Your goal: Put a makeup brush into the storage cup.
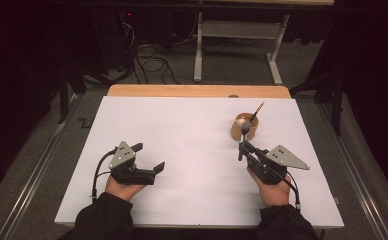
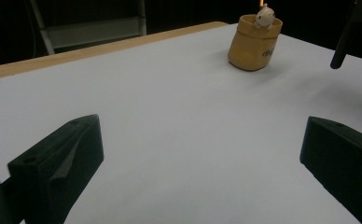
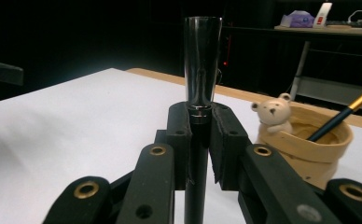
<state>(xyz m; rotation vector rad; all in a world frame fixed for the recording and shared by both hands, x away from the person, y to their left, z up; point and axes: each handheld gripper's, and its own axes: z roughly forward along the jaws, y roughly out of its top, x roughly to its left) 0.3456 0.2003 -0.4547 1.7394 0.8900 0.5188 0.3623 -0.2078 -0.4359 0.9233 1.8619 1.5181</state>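
Note:
A tan pot (image 1: pixel 237 132) with a small white bear figure (image 3: pixel 274 114) on its rim stands on the white table top (image 1: pixel 192 150) at the right. A brush with a gold handle (image 1: pixel 258 111) leans inside it. My right gripper (image 1: pixel 244 148) is just in front of the pot, shut on a black tapered pen-like tool (image 3: pixel 202 56) that points up and toward the pot. The left gripper (image 1: pixel 149 156) hovers low at the left of the table, open, with nothing between its jaws. The pot (image 2: pixel 254 44) lies far ahead of it.
The table's wooden far edge (image 1: pixel 197 91) runs behind the white sheet. Beyond it, a white table frame (image 1: pixel 237 30) and loose cables (image 1: pixel 152 62) are on the floor. Bare white surface lies between the two grippers.

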